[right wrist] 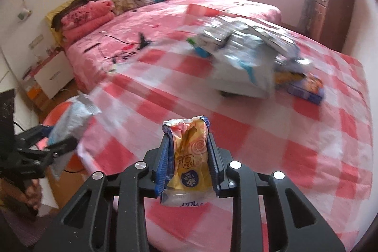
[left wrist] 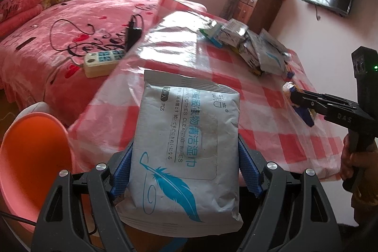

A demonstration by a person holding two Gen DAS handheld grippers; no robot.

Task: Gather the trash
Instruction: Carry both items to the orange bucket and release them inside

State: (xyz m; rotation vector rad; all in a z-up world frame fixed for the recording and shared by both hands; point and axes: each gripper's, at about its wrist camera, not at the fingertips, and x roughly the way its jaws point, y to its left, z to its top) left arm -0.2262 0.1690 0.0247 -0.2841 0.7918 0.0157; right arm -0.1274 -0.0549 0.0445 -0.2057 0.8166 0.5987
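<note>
The right gripper (right wrist: 187, 157) is pinched on a yellow crinkled plastic snack wrapper (right wrist: 189, 157), its long axis along the fingers. The left gripper (left wrist: 184, 171) is clamped on a white soft pack of cleaning wipes (left wrist: 186, 148). Both are held over the red-and-white checked bench (right wrist: 307, 145). The orange round plastic bin (left wrist: 30, 162) lies lower left, nearer the left gripper; its inside is not seen. A heap of wrappers (left wrist: 255, 49) is left at the far edge.

Readable print on two packs and a gripper

The white wipes pack (left wrist: 186, 145) reads "OPEN", "CLOTHES CLEANING WIPES", "PCS"; the yellow tissue packet (right wrist: 189, 157) shows "Vinda"; the right gripper (left wrist: 300, 98) body bears "DAS".
</note>
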